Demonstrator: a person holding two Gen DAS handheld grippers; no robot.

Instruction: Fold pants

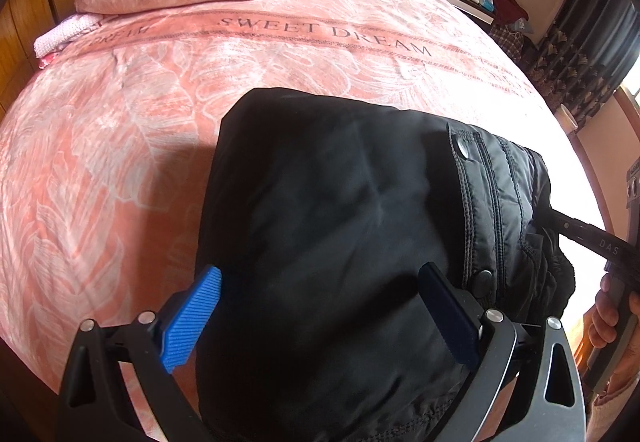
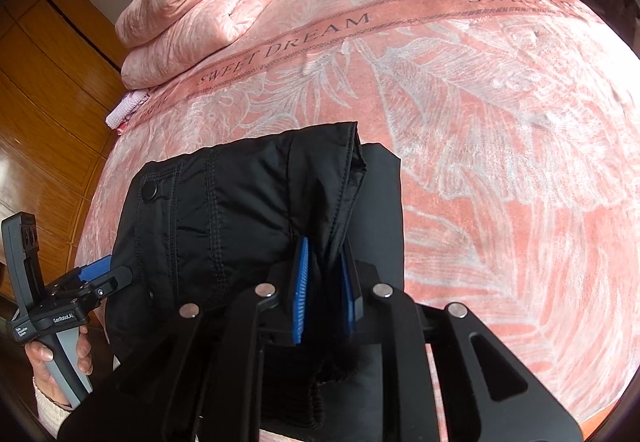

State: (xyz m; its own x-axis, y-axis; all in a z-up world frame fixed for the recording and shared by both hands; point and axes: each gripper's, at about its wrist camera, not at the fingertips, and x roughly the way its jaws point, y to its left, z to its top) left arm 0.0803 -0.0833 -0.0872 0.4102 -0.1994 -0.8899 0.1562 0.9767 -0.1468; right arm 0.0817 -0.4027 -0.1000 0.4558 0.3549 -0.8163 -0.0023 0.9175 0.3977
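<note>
Black pants [image 1: 340, 222] lie folded on the pink bedspread [image 1: 120, 122]. Left gripper [image 1: 320, 306] stands wide over them; right gripper [image 2: 324, 282], jaws narrow, has fabric between its pads at twelve o'clock.

Bare bedspread [image 2: 500, 130] beyond pants [image 2: 240, 194]

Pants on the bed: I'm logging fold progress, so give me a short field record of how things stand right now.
item: black pants, bunched in a folded stack
surface: pink bedspread printed SWEET DREAM
left claw: open, fingers wide either side of the fabric, not pinching
right claw: pads close together with a fold of the pants' edge between them; whether they press on it is unclear
nearby: folded pink quilt at the far left of the bed
fold state: pants doubled over, snap buttons showing on top
</note>
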